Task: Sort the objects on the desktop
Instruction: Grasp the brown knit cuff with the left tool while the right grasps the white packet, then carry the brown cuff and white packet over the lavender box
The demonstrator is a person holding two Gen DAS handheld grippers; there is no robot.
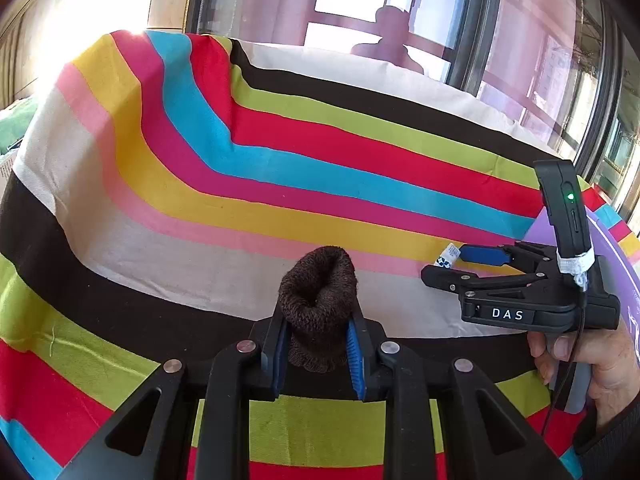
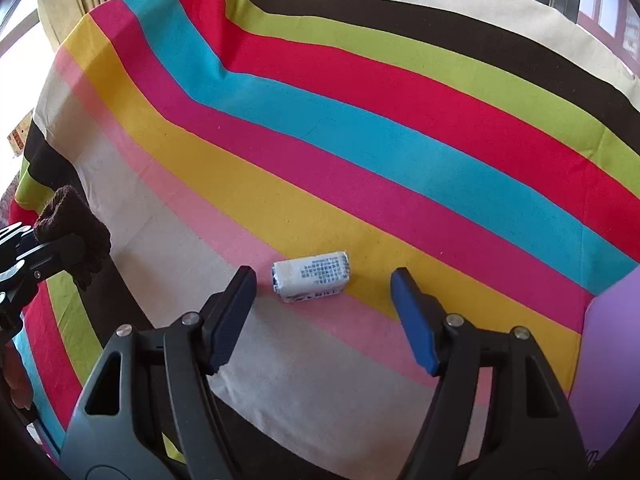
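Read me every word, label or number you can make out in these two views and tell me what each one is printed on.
"DAS": white letters on the side of the black right gripper, seen from the left wrist.
Small white wrapped packet on the striped cloth: rows of dark blue print, too small to read.
Purple sheet at the right: a dark mark at its lower edge, unreadable.
Nothing else carries text.

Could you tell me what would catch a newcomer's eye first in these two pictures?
First comes the brightly striped cloth that covers the whole surface. Next, the left gripper, shut on a dark brown knitted sock at the bottom centre of its own view. Then the small white wrapped packet lying on the cloth's pink and yellow stripes, just ahead of the open fingers of the right gripper.
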